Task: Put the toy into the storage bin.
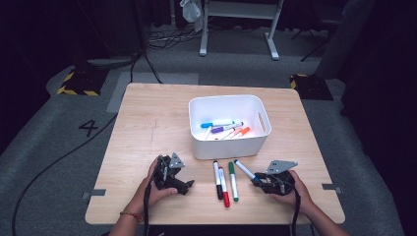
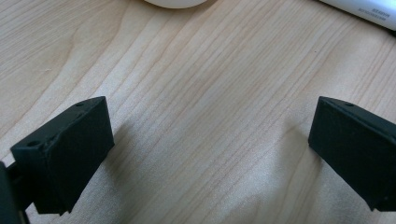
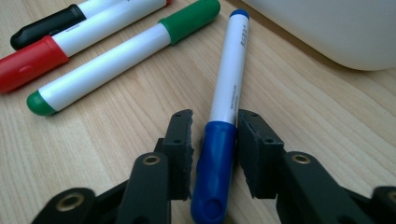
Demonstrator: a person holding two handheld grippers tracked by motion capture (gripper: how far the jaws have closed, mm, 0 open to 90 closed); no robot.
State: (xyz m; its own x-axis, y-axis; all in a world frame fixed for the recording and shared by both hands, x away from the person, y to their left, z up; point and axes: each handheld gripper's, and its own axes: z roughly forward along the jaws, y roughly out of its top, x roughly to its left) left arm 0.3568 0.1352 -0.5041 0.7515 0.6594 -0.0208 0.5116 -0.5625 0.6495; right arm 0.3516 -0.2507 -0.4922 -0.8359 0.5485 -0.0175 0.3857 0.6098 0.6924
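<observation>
The wooden table (image 1: 147, 128) stands on grey carpet in a dark room, with a white bin (image 1: 228, 127) of markers beyond both grippers. The left gripper (image 2: 205, 144) rests with jaws wide and nothing but bare wood between them. The right gripper (image 3: 214, 154) has its jaws narrowed on the cap end of the blue marker (image 3: 226, 107), which lies flat. Gripped so near one end, the marker could well pivot or slip when lifted, and might nudge the green marker (image 3: 116, 60) just left of the fingers.

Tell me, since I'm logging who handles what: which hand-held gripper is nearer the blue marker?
Right. The right hand-held gripper has its jaws around the blue marker at its cap end, closing on it. The left hand-held gripper rests open beyond the black, red and green markers.
</observation>
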